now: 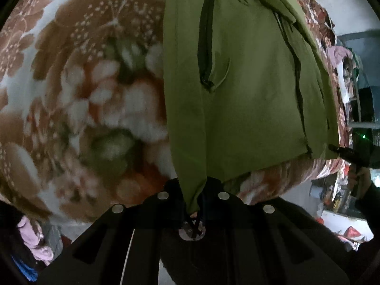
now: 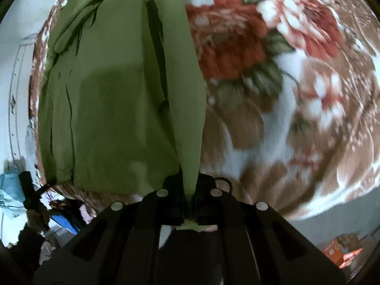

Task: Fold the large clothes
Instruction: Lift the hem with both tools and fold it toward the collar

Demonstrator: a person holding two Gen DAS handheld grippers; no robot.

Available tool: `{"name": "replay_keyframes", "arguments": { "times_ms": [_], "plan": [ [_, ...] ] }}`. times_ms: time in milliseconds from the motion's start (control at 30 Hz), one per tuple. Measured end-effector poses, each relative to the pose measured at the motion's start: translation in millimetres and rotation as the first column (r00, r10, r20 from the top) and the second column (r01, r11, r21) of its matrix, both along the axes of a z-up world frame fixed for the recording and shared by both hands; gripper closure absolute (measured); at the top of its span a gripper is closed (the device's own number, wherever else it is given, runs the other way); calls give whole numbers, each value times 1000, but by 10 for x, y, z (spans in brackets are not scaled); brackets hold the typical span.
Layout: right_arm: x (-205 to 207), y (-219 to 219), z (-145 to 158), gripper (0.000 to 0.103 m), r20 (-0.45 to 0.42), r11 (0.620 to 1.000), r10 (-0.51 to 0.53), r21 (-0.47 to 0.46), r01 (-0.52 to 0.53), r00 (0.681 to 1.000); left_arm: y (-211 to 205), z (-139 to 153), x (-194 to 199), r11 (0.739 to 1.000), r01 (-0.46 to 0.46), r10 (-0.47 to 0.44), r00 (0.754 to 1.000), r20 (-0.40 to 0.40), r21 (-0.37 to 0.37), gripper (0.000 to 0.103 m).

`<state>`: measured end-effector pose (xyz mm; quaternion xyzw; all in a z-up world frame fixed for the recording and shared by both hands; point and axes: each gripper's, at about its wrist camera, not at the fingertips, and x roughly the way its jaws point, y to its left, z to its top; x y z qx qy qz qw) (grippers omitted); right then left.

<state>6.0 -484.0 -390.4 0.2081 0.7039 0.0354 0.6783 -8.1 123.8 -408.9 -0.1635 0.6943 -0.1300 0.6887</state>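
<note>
Left gripper [image 1: 193, 197] fingers clenched on green jacket [image 1: 249, 90] hem corner, right gripper [image 2: 190, 197] fingers pinching another hem fold, jacket spread over floral blanket [image 2: 296, 95], zipper pocket [image 1: 206, 42] visible

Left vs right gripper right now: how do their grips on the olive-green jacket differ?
The left gripper pinches a hem corner with a dark drawstring dangling; the right gripper pinches plain fabric. The olive-green jacket spreads rightward from the left gripper, leftward from the right. Both are shut on it over the floral blanket.

A floral blanket [image 1: 71, 95] in brown, white and red covers the bed. Pink cloth [image 1: 33, 239] lies below its edge. What may be orange boxes [image 2: 342, 254] sit on the floor.
</note>
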Motion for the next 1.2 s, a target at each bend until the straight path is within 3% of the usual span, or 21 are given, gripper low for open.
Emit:
{"name": "replay_keyframes", "arguments": {
  "times_ms": [133,200,333,500,567,667,867,1000,1100,1200],
  "plan": [
    [127,190,359,98,58,996,56,-67,-52,997,-239,279,165,997,77,-76,995,69,-12,96],
    [215,214,571,98,90,995,67,-73,-61,994,-335,561,395,993,106,-98,985,142,-57,96],
    [693,387,1203,98,155,994,73,-90,-60,985,-385,1046,891,982,132,-100,970,220,-132,96],
    [1503,600,1696,98,270,990,110,-112,-83,957,-439,1448,1565,974,184,-143,951,273,-131,96],
    [1874,671,1770,98,319,990,118,-108,-87,941,-503,1579,1874,969,223,-183,938,295,-107,96],
    [2367,736,1706,98,367,988,148,-99,-120,918,-460,1745,2326,973,200,-159,940,301,-113,96],
    [3328,596,1772,98,406,991,137,-53,-126,904,-491,2084,3226,980,181,-143,930,338,-85,96],
    [3923,420,1820,97,392,992,117,-84,-91,912,-423,1971,3945,982,113,-60,947,316,-153,96],
    [4367,337,1685,97,383,996,81,-65,-61,920,-453,1773,4568,987,117,-77,945,319,-109,96],
    [4810,332,1362,97,335,995,70,-85,-44,940,-387,1490,5148,992,81,-49,956,290,-100,96]
  ]
}}
